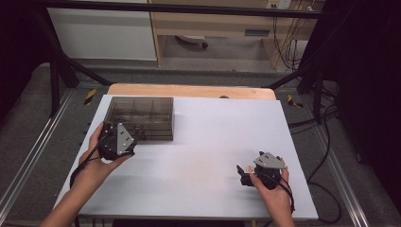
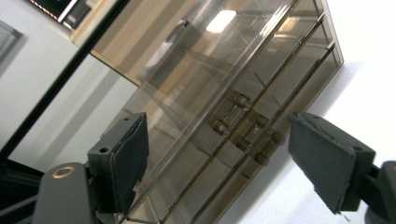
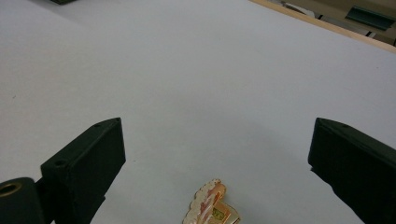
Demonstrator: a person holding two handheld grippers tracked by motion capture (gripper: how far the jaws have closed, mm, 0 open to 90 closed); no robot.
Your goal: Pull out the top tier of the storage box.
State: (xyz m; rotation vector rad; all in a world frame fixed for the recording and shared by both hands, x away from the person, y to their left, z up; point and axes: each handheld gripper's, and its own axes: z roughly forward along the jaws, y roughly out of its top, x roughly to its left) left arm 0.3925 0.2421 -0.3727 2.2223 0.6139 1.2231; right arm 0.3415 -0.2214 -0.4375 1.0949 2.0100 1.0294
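Far left on the white table [image 1: 203, 142]: smoky clear-plastic drawer box [image 1: 140, 117] (small knobs), left gripper [image 2: 219, 163] jaws wide at its front. Near right, right gripper [image 3: 217, 163] wide over a flat gold-pink enamel pin [image 3: 211, 206].

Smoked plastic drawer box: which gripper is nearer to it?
Left. The left gripper is at the drawer box's front, jaws open toward its handles; the right gripper sits across the table.
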